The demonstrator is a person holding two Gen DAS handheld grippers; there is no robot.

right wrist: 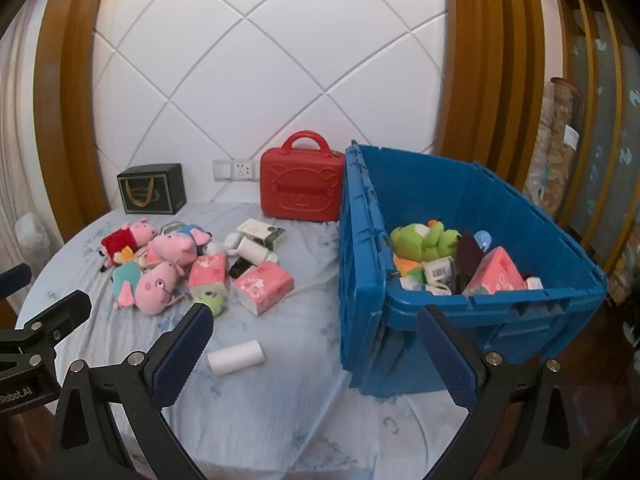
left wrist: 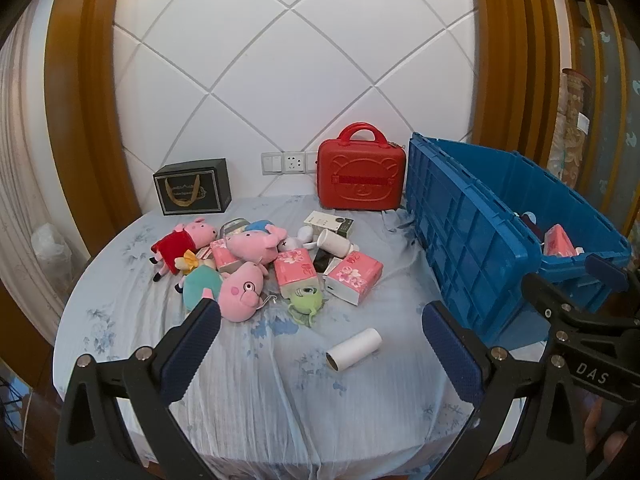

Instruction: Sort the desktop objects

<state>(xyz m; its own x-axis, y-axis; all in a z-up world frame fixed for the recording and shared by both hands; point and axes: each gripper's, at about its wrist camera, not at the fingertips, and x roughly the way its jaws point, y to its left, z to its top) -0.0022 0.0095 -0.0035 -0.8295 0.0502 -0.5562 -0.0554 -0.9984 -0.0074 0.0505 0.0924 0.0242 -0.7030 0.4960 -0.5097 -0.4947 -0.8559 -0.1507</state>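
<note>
- White cardboard tube lies alone on the blue-flowered table, nearest both grippers: light, hollow, crushable, likely to roll; pinch gently across its middle.
- Left gripper and right gripper: jaws fully spread, empty.
- Blue plastic crate stands right, part-filled.

Pink pig plush toys, pink floral tissue packs and a small green one-eyed toy lie heaped at the middle of the round table. A white cardboard tube lies on its side nearer the front edge. The open blue crate, part-filled, stands at the right edge.
</note>
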